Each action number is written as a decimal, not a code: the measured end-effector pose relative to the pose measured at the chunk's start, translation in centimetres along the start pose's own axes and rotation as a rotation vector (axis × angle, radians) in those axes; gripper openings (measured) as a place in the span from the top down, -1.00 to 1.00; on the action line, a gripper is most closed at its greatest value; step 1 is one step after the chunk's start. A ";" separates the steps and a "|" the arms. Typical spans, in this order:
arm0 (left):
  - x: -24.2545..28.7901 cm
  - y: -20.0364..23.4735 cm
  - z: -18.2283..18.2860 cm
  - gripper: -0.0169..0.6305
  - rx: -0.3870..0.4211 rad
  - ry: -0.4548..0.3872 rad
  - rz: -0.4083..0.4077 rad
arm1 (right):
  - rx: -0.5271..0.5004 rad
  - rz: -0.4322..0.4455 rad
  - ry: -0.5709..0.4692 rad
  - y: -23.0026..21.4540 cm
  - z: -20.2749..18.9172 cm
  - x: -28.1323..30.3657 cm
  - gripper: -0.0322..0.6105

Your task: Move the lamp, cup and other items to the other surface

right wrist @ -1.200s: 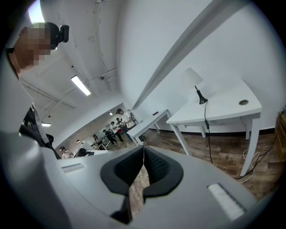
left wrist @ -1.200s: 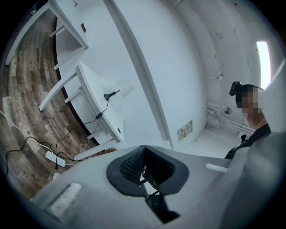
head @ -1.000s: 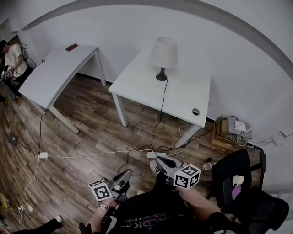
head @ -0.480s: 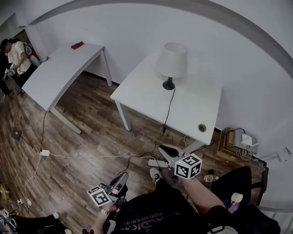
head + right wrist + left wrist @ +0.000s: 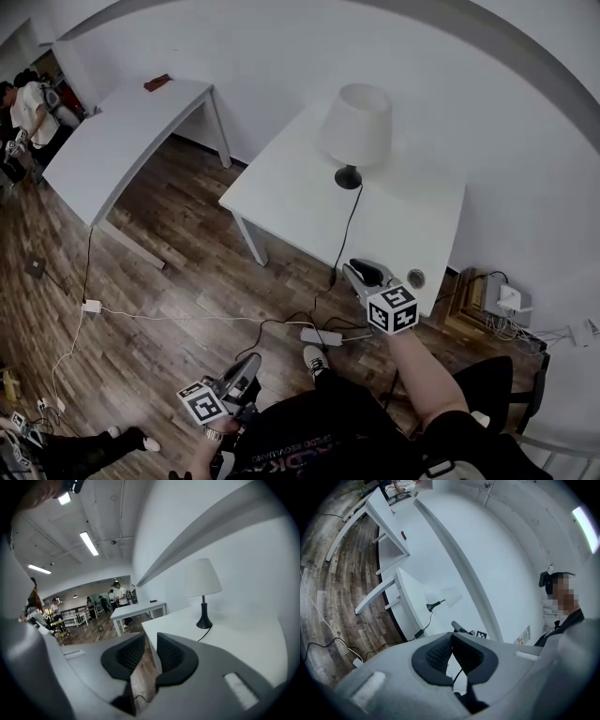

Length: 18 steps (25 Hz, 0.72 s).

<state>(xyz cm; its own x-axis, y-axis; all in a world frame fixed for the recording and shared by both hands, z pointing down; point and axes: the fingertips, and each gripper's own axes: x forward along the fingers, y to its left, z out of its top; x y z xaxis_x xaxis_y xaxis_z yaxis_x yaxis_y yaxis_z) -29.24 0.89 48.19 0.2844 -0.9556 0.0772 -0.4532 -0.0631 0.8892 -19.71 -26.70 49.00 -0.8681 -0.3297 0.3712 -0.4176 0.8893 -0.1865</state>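
Reaching forward from beside the person's body, the right tool (image 5: 361,270) now hangs over the near edge of the white counter (image 5: 281,187). Its arm is stretched out and its nose is tipped slightly down. Its jaws have just been opening and stand a little apart, with nothing between them. The left tool (image 5: 251,364) sits low and close to the body, pointing level, jaws together and empty. Beyond the right tool, well apart from it, the lamp (image 5: 356,127) stands upright on the counter, shade on top. Its cord (image 5: 343,230) runs back past the right tool and drops off the counter's edge to a power strip (image 5: 317,336) on the floor.
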 end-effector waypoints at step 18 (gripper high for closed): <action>1.3 2.8 -0.6 0.96 -0.062 -0.049 0.191 | -0.097 -0.209 0.063 -19.8 2.2 11.1 0.41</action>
<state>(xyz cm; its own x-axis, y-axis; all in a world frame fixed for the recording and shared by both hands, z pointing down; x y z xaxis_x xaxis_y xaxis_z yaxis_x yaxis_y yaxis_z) -29.66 -0.37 51.00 0.1563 -0.9613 0.2267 -0.4421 0.1372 0.8864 -21.69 -48.66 54.77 -0.7459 -0.4919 0.4490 -0.5557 0.8313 -0.0126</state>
